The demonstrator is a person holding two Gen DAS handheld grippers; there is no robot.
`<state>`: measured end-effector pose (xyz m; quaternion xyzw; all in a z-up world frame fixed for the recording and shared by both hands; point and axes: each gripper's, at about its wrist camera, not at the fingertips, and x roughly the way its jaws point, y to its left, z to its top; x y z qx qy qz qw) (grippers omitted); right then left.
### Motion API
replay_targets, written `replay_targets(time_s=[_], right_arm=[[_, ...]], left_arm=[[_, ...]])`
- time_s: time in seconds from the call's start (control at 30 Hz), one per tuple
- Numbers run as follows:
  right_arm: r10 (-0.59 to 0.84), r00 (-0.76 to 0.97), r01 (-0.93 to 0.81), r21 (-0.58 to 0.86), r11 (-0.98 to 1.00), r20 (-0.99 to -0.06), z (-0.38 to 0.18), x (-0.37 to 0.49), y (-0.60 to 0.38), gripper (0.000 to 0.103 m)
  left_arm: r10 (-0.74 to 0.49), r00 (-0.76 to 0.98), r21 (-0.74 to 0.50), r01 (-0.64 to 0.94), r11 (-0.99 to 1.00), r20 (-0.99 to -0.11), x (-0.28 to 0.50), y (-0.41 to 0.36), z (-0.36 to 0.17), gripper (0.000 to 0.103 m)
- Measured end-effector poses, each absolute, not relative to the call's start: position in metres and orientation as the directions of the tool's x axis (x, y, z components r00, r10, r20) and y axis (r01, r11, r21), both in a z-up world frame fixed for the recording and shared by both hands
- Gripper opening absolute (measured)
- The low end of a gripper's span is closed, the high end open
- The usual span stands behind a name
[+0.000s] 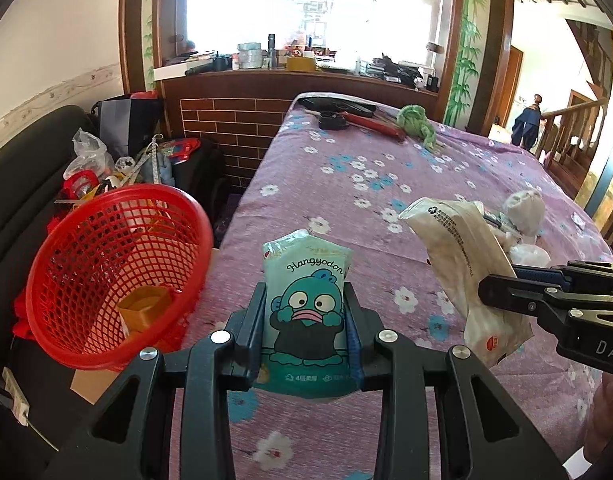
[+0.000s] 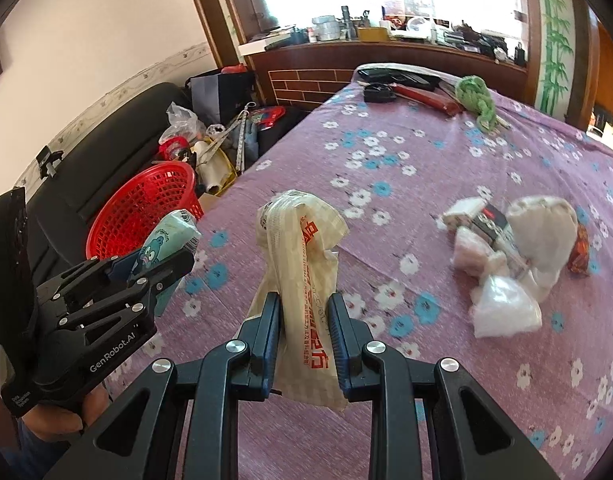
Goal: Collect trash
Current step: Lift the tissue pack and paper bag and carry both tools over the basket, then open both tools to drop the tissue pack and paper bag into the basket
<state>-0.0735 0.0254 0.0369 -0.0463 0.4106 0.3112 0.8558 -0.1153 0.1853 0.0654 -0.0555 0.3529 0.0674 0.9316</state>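
My left gripper (image 1: 306, 300) is shut on a teal tissue pack (image 1: 306, 304) printed with a cartoon fish, held upright above the table's left part; it also shows in the right wrist view (image 2: 168, 240). My right gripper (image 2: 304, 308) is shut on a cream wrapper with red lettering (image 2: 302, 264), seen from the left wrist view as a white wrapper (image 1: 462, 264). A red mesh basket (image 1: 118, 276) stands tilted beside the table's left edge, with a yellow box (image 1: 144, 308) inside. A pile of crumpled tissues and wrappers (image 2: 510, 256) lies on the table to the right.
The table has a purple flowered cloth (image 1: 346, 184). At its far end lie a green cloth (image 1: 418, 122), a red tool (image 1: 370, 122) and black items (image 1: 338, 106). A black sofa (image 1: 22, 184) with clutter and bags (image 1: 90, 160) stands left.
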Motion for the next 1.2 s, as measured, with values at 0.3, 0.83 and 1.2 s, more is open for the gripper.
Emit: replay_targets(time_s=[0.3, 0.83, 1.2], right_arm=[[0.511, 0.452, -0.612, 0.162, 0.774, -0.731, 0.051, -0.066, 0.059, 0.026], [0.572, 0.358, -0.710, 0.183, 0.680, -0.738, 0.068, -0.046, 0.163, 0.026], [0.600, 0.316, -0.738, 0.208, 0.642, -0.735, 0.061, -0.029, 0.240, 0.035]], left_arm=[[0.123, 0.754, -0.070, -0.218, 0.973, -0.645, -0.120, 0.224, 0.076, 0.033], [0.248, 0.715, -0.117, -0.420, 0.900, -0.654, -0.129, 0.344, 0.070, 0.033], [0.276, 0.701, -0.159, -0.488, 0.858, -0.657, -0.129, 0.387, 0.064, 0.064]])
